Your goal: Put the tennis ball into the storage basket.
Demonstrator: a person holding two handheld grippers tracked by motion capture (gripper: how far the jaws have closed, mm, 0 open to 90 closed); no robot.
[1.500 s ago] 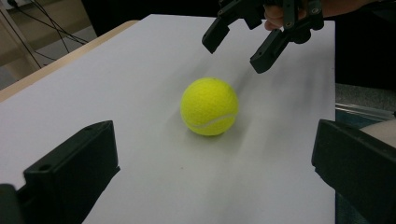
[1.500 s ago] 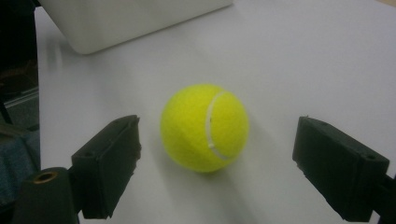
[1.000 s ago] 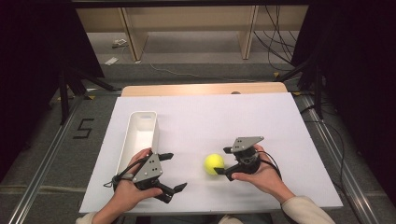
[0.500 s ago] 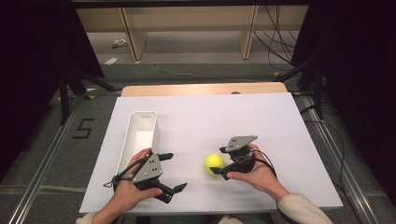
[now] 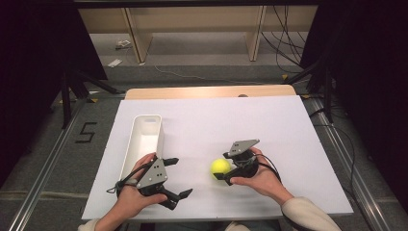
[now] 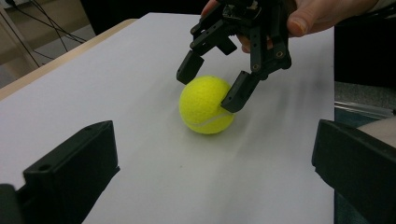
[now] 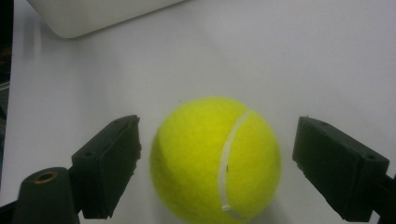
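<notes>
Sitting btwn open right tongs (image 7: 215, 163): tennis ball (image 7: 215, 158), small gaps both sides; left tongs (image 5: 174, 177) open, apart.

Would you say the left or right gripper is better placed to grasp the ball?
Right: the right gripper is open with its jaws either side of the ball. The left gripper is open too, but off to the side.

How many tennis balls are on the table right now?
1. The tennis ball lies on the white table, between the open jaws of the right gripper, right of the white bin.
</notes>
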